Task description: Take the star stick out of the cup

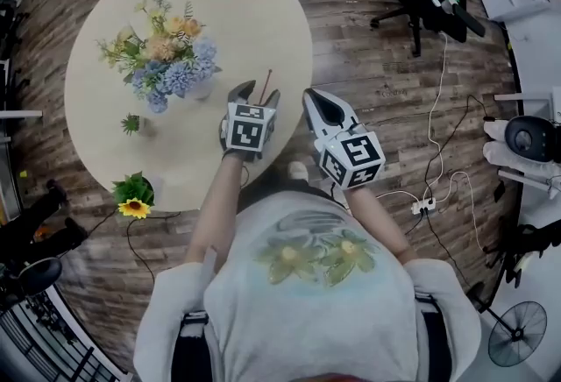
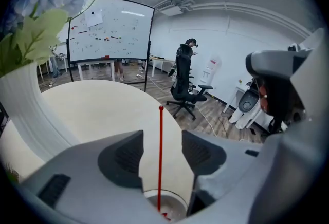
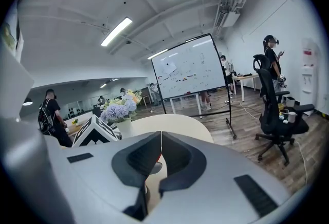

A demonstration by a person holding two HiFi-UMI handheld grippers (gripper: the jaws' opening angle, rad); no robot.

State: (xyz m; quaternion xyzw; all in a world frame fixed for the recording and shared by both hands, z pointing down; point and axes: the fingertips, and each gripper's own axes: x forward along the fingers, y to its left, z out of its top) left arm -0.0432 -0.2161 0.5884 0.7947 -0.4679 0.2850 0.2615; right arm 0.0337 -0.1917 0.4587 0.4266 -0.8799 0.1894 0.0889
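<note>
Left gripper (image 2: 162, 138) hovering over the cup (image 2: 177, 205), jaws standing well apart and gripping nothing. Star stick (image 2: 160, 156) standing roughly upright in the gap between them, touching neither pad. Its long axis is running near vertical, lower end down in the cup, bare tip pointing up. Right gripper (image 3: 160, 135) hanging just beside, jaws pressed together, empty. Cup sitting near the edge of the round table (image 1: 254, 12), flower vase (image 1: 166, 65) close by.

Head view: steeply down, high above round table (image 1: 254, 12). Left gripper (image 1: 257, 92) view: low over table's near edge, facing across toward whiteboard (image 2: 110, 30). Right gripper (image 1: 312, 97) view: just off that edge, sharing tabletop, bouquet (image 3: 118, 109), whiteboard.
</note>
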